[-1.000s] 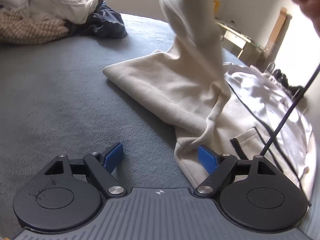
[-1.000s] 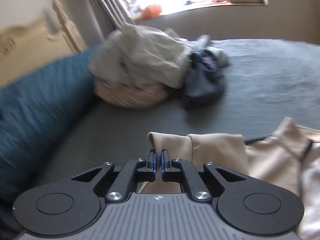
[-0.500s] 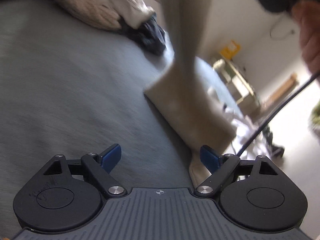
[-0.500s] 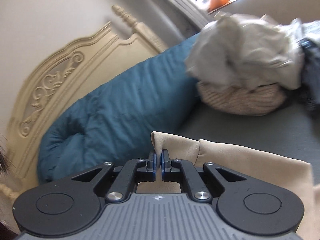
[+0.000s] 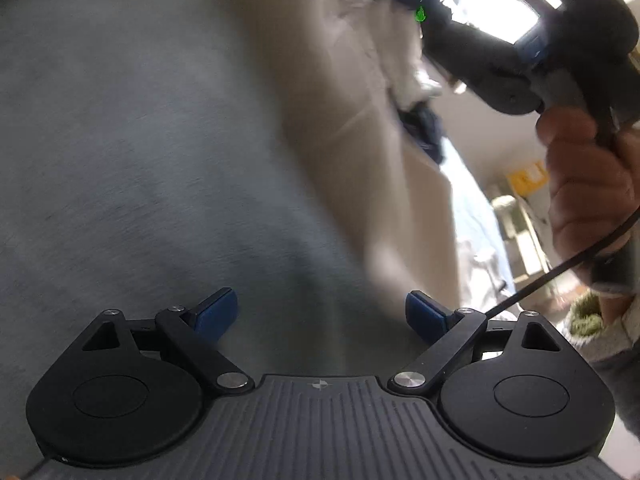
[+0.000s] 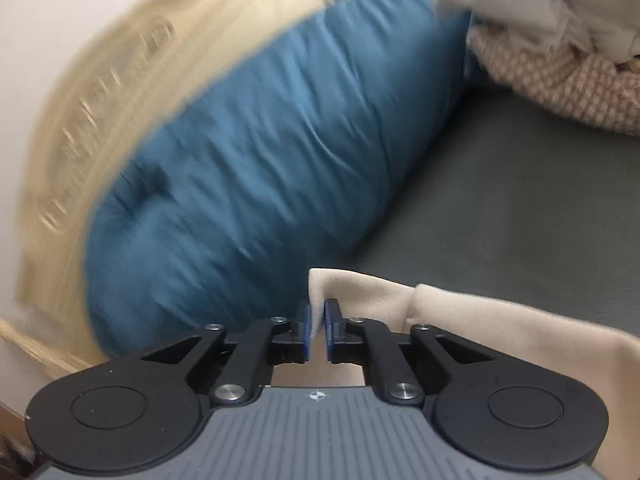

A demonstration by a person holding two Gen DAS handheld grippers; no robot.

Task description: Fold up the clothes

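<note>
Right gripper [image 6: 316,330], clamped a second ago, is opening, beige garment [image 6: 460,320] between its jaws. Left gripper [image 5: 320,314] widening, empty. Only left view shows the hand [image 5: 588,192]; only right, the pillow [image 6: 280,168].

Ahead of the left gripper [image 5: 320,314], between wide, opening jaws: bare grey bed cover [image 5: 120,160], nothing in the way. Blocked to its right by the hanging beige garment [image 5: 340,120] and the person's right hand [image 5: 580,192]. Ahead of the right gripper [image 6: 316,332]: walled off by the blue pillow [image 6: 260,160] and carved headboard [image 6: 100,120]; farther right, open cover up to the clothes heap [image 6: 560,72].
</note>
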